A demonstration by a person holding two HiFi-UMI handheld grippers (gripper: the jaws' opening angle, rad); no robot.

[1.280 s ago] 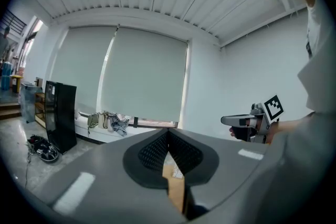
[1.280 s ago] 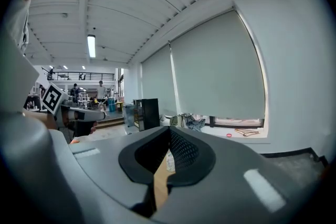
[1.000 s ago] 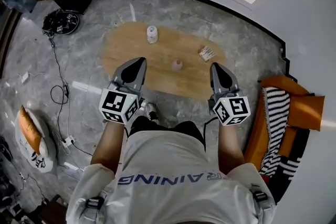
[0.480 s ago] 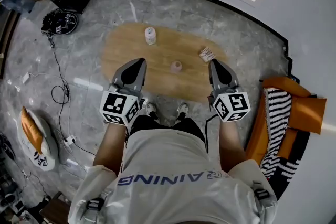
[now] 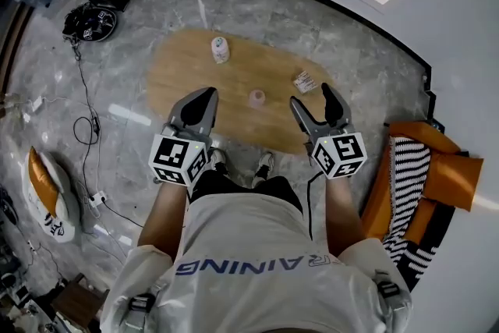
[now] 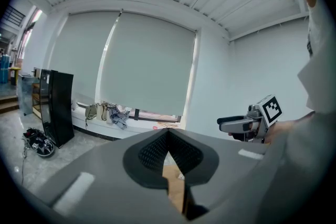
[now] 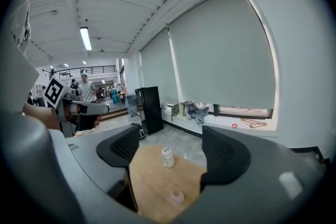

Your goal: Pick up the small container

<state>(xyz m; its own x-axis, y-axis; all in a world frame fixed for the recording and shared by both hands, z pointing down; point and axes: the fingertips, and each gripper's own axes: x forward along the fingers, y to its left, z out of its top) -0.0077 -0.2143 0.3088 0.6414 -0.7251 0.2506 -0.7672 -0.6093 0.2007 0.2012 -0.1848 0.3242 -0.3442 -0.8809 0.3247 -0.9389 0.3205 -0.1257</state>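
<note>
Between the jaws of the right hand-held gripper (image 5: 312, 97) nothing is pinched. The jaws stand wide, have just been opening, and the pads are bare. The left hand-held gripper (image 5: 204, 95) has its jaws pressed together and is empty. Both hover over the near side of the oval light-wood tabletop (image 5: 183, 70).

The small pale-pink round container (image 5: 256, 98) sits on that tabletop, between the two grippers and about level with their tips. Neither touches it.

Key relation: from the right hand-held gripper the container lies off to that gripper's left and lower down. The right gripper view shows it low in the gap between the jaws, still ahead of them. It looks upright with its long axis vertical, so a side-on pinch across its width seems the fit.

The right hand looks a little nearer than the left and is the one with parted jaws, so it is likely the picker. It would need to swing left and drop.

Farther out:
- A white plastic bottle with a pale label (image 5: 220, 50) stands toward the far side, well apart from the container.
- A small printed packet (image 5: 304, 81) lies near the right tips and could get brushed.
- Grey marble floor (image 5: 257, 12) surrounds the tabletop.
</note>
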